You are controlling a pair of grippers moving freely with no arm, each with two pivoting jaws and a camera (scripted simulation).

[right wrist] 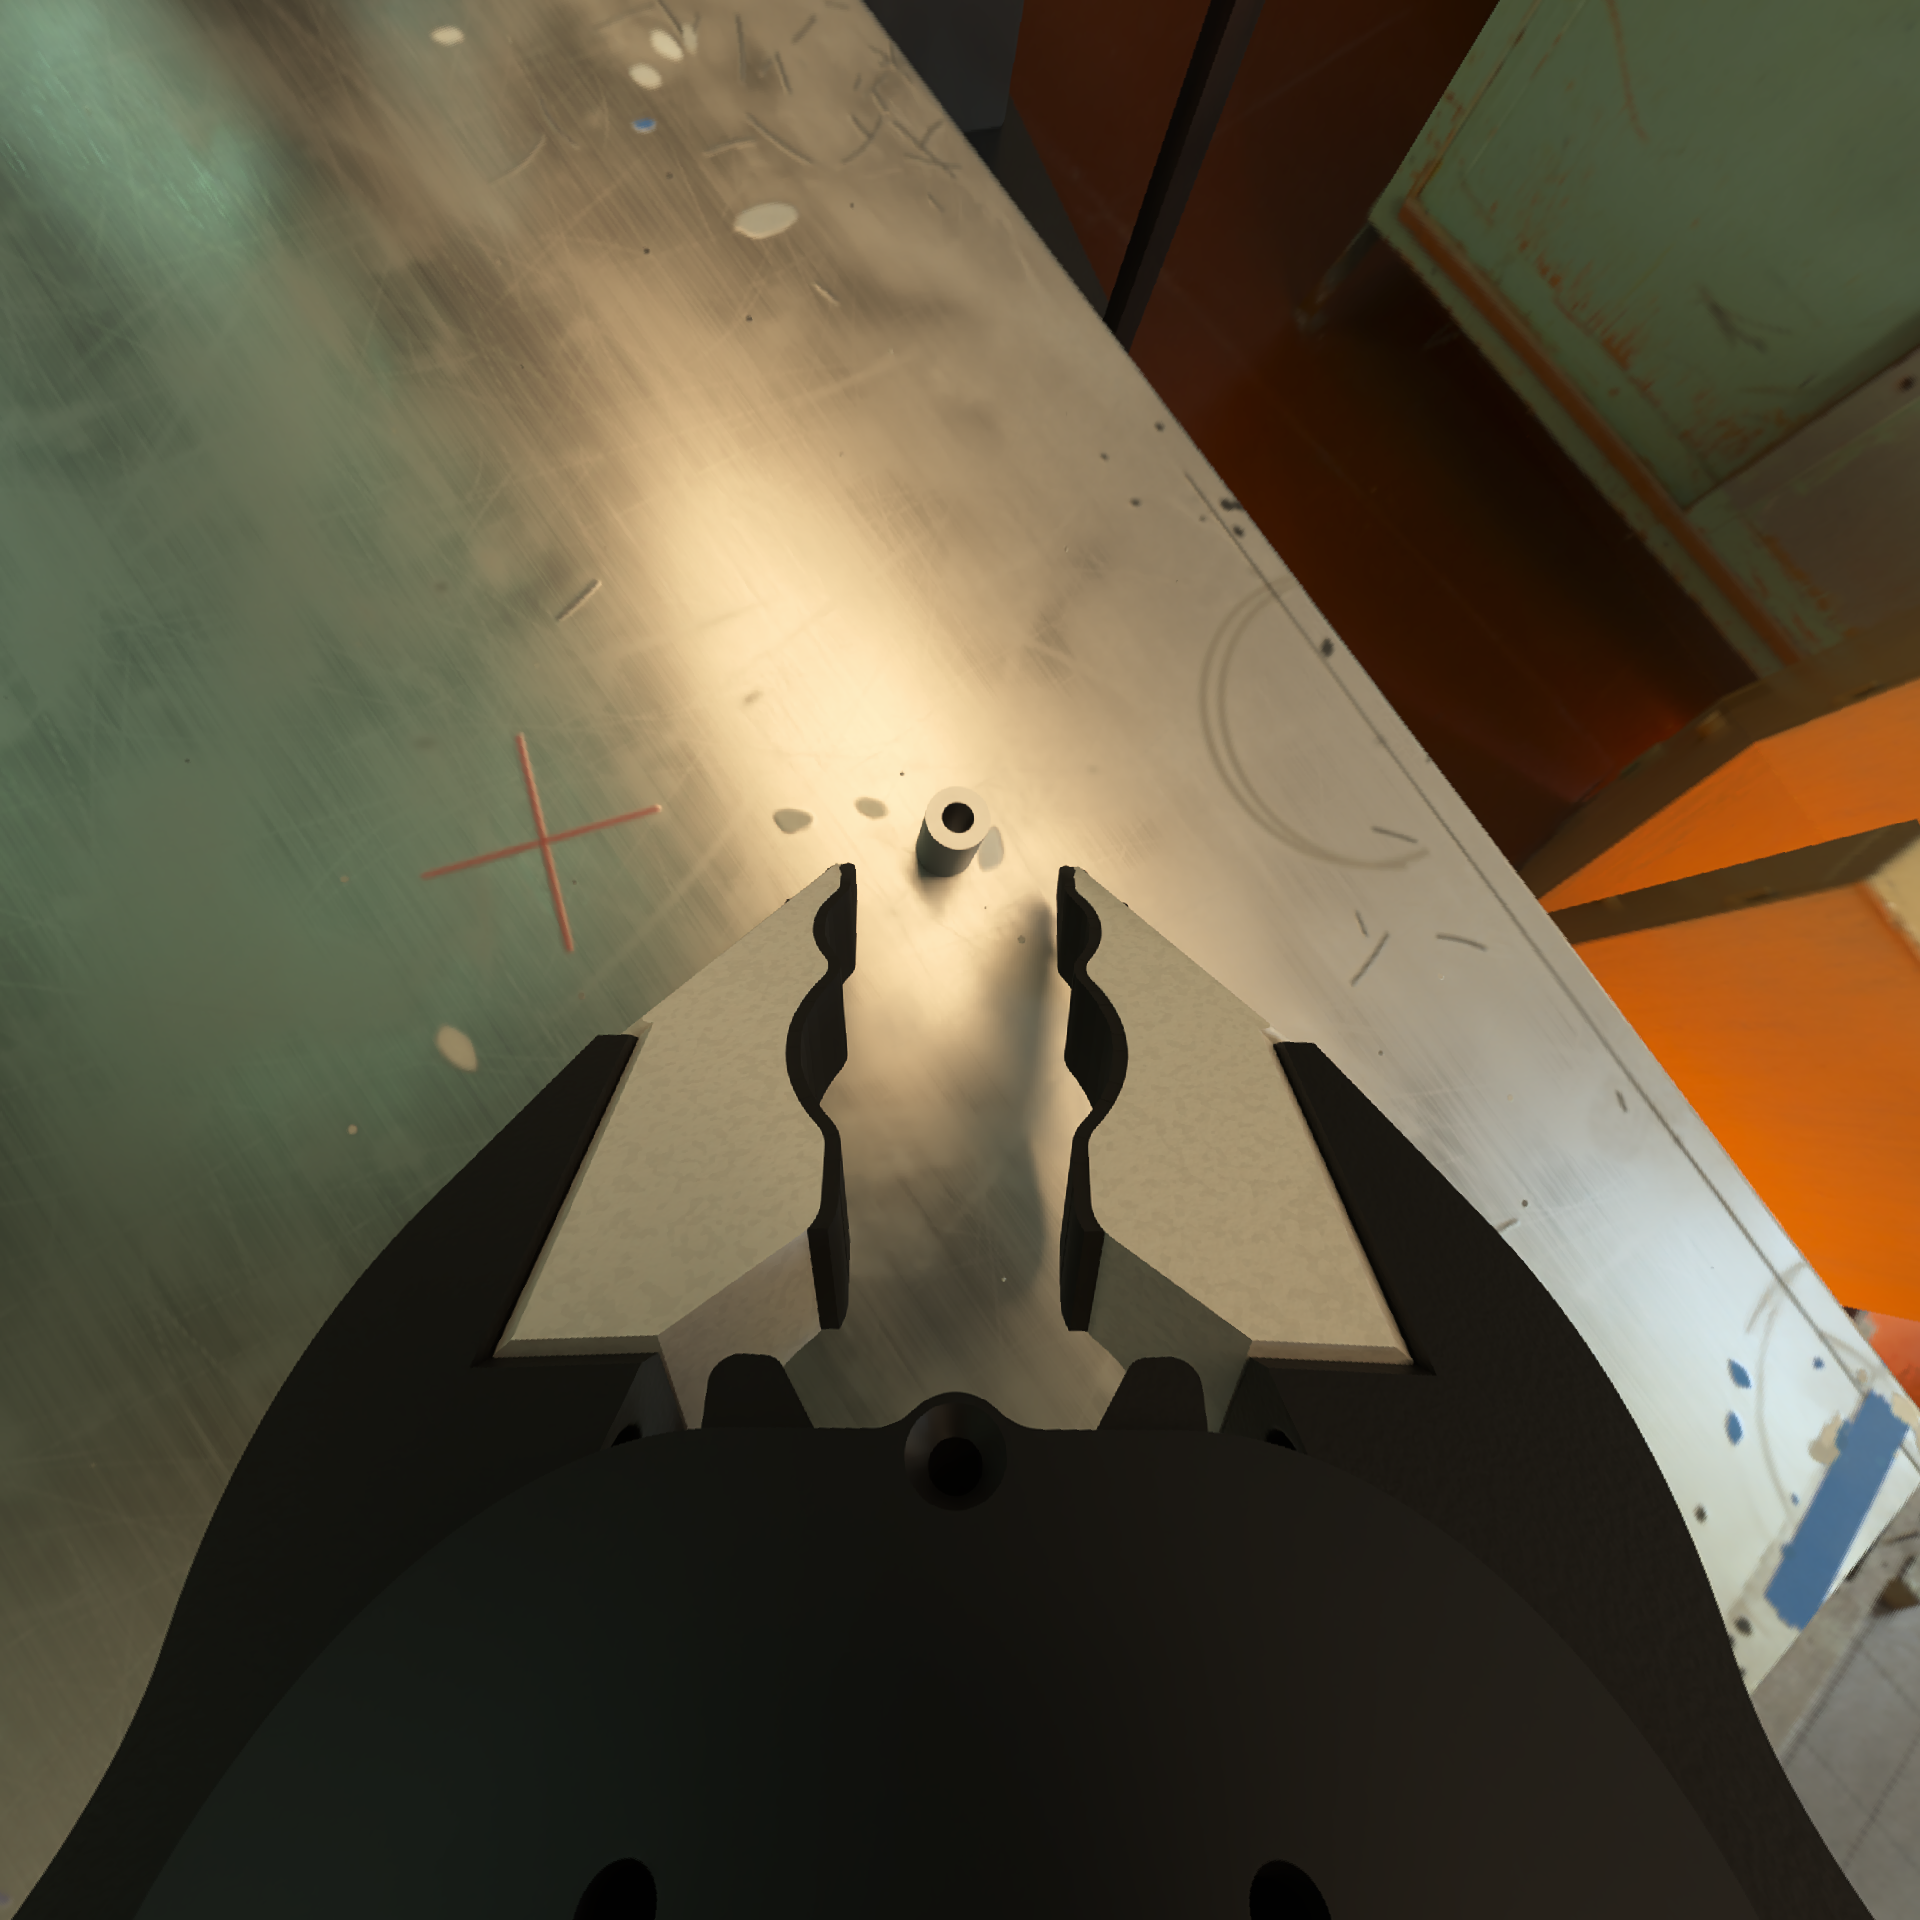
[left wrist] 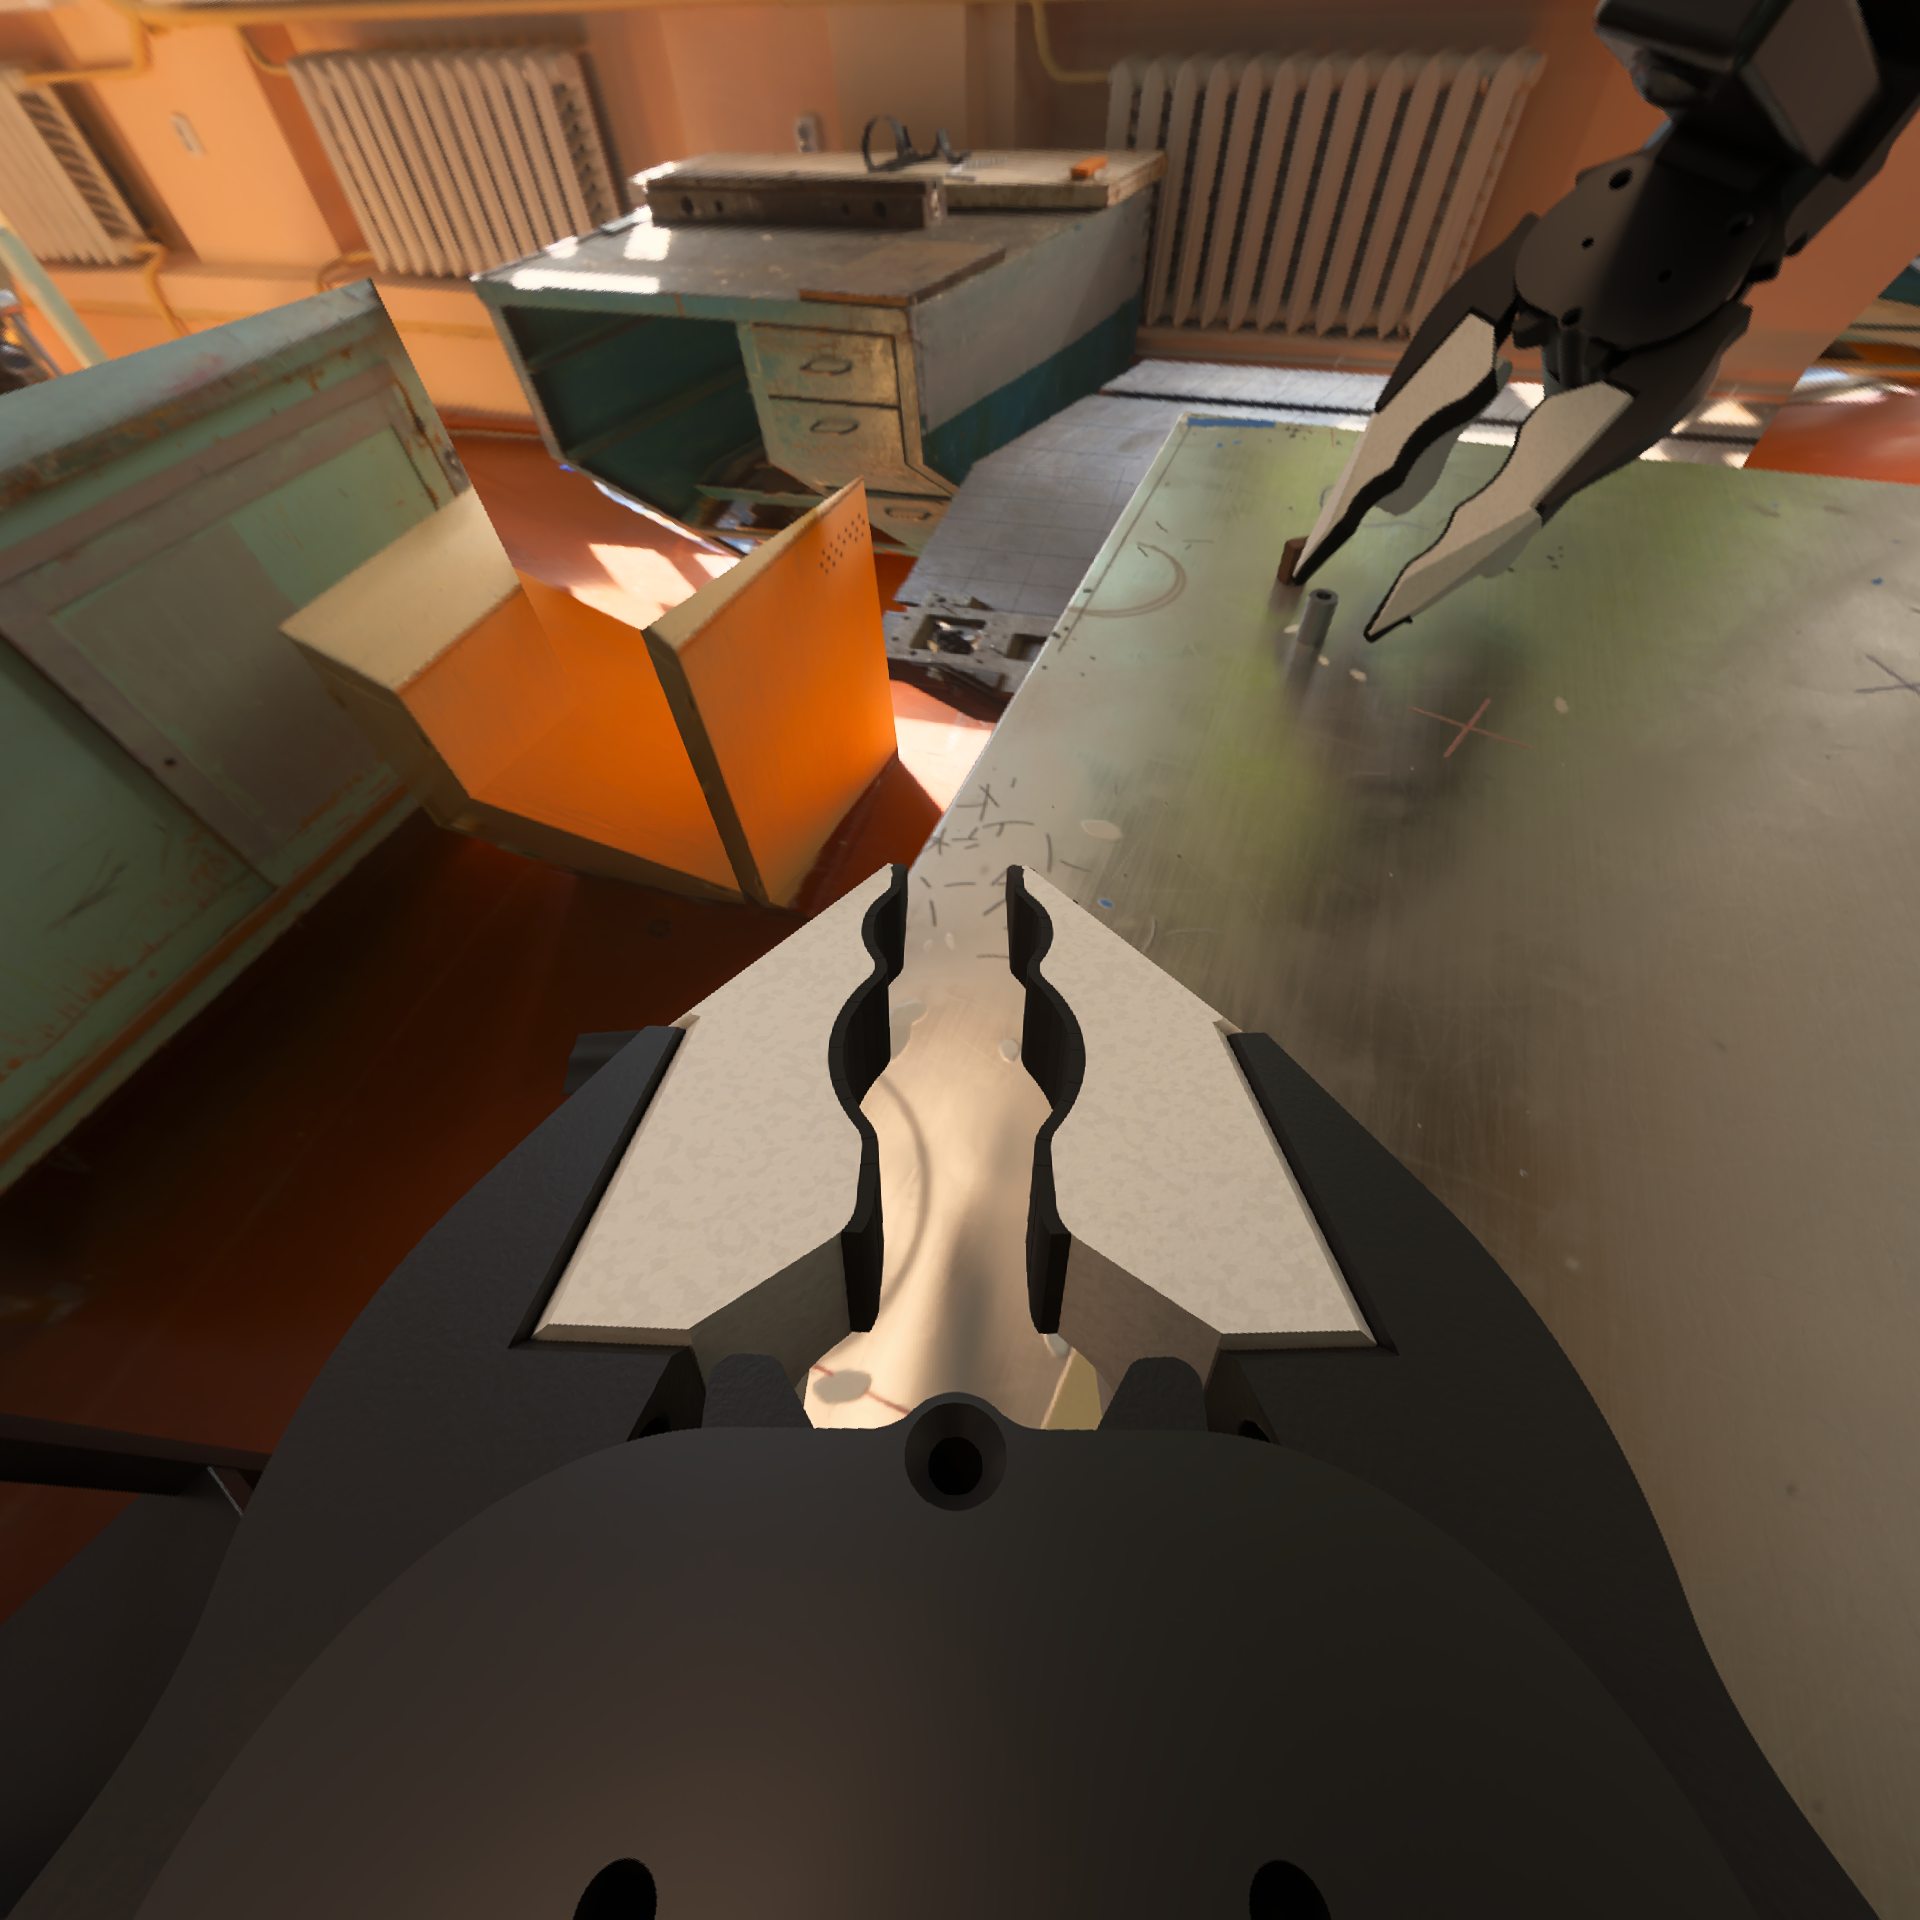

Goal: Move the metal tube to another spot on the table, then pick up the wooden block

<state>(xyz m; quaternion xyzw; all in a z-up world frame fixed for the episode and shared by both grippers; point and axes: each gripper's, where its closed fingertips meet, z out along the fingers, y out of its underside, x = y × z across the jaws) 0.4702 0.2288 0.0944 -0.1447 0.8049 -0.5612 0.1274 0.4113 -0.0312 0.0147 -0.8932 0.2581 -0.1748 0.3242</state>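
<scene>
Neither of the two steps can be judged finished from what is shown: the metal tube (right wrist: pixel 954 844) is seen standing upright on the table (right wrist: pixel 312 1039), ungripped, and the wooden block (left wrist: pixel 1291 559) is seen resting on the tabletop, not lifted. Whether the tube has already been shifted cannot be told. The tube is placed toward the far end of the table as seen from the left wrist view, not far in from the long edge beyond which the orange cabinet (left wrist: pixel 665 717) lies on the floor; a red cross (right wrist: pixel 542 840) is marked on the surface to one side of it, well apart. The block is glimpsed only as a small brown corner in the left wrist view, just beyond the tube and largely hidden behind one fingertip of the right gripper (left wrist: pixel 1340 597). The right gripper is held spread wide with nothing between its fingers, its tips poised above and just short of the tube, nothing being touched as far as can be seen. The left gripper (left wrist: pixel 956 883) is held parted and empty over the near stretch of the same long edge, well apart from both objects.
</scene>
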